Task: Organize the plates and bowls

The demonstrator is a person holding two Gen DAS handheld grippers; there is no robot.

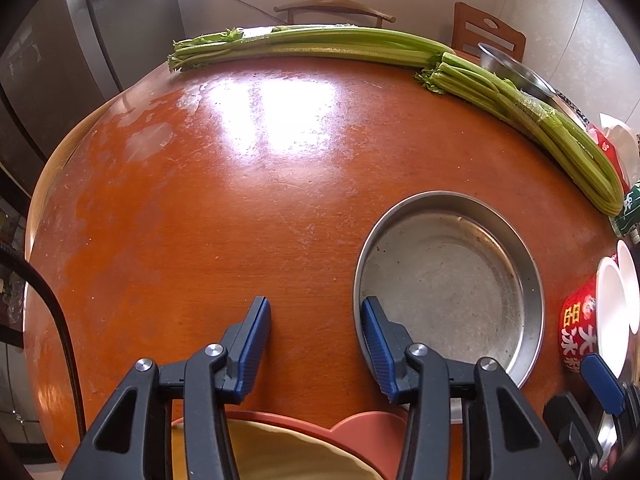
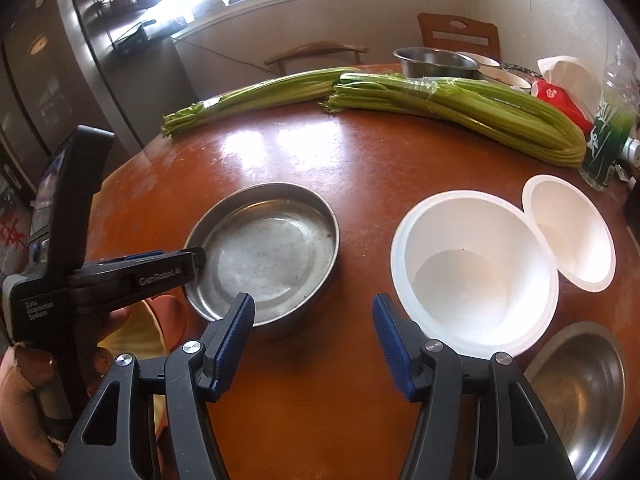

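while both the left gripper (image 1: 316, 344) and right gripper (image 2: 314, 344) gape apart holding nothing, the table (image 2: 352, 168) carries one steel plate (image 2: 262, 252), two white bowls (image 2: 472, 268) and two celery bundles (image 2: 452, 110).

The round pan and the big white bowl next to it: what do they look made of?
The round pan: metal, probably stainless steel, going by its dull grey sheen with scratches and stains. The big white bowl: matte white with a thin rolled rim, likely disposable foam or plastic; the pictures can't settle which.
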